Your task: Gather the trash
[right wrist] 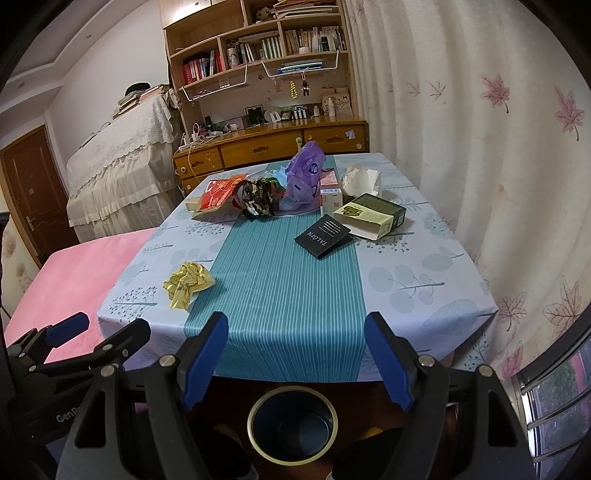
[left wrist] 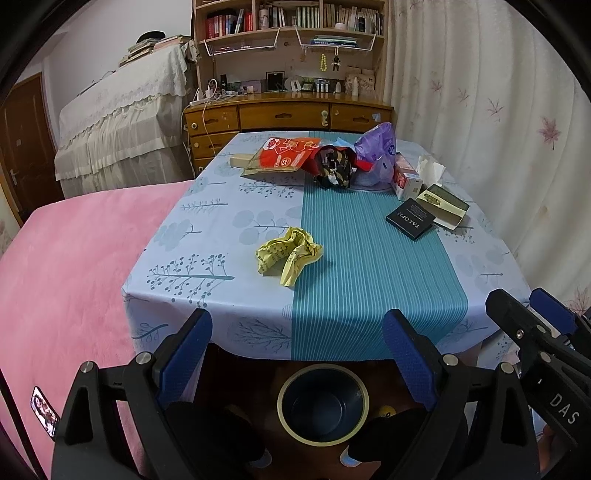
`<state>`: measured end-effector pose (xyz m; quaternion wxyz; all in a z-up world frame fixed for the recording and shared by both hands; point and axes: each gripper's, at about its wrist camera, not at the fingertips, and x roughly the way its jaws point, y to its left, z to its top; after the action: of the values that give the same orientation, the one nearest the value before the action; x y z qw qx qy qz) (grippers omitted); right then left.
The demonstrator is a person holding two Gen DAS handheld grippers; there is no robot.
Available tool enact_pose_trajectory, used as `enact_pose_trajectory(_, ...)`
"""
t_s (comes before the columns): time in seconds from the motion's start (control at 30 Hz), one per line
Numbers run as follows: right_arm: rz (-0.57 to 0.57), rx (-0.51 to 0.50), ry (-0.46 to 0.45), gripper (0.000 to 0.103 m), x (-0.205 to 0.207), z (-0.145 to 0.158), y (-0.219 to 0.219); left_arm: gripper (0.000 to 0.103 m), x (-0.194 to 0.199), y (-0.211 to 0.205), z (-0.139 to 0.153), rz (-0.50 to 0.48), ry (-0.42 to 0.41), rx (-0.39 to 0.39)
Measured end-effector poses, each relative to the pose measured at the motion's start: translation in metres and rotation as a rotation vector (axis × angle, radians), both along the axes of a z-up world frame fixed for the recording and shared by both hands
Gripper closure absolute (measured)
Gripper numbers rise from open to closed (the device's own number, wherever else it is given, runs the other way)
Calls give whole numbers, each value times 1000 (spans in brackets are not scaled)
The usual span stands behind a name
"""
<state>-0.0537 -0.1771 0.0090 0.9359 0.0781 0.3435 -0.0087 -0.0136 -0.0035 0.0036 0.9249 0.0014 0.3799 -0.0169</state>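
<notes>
Left wrist: tool tilted down (fingers apart)

Soft, even room light fills both views, somewhat dim, with a bluish cast. The crumpled yellow wrapper throws only a faint shadow. Fisheye distortion bends the bookshelf and curtain; black corners frame each sharp picture.

A home bedroom: pink bed, bookshelf, wooden desk.
</notes>
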Motion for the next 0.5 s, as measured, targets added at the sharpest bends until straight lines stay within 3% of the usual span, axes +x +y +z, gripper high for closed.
enact_pose_trajectory(0.5, 5, 1, 3, 26, 0, -1, 2, 11, 2, 3, -7, -2, 23, -2)
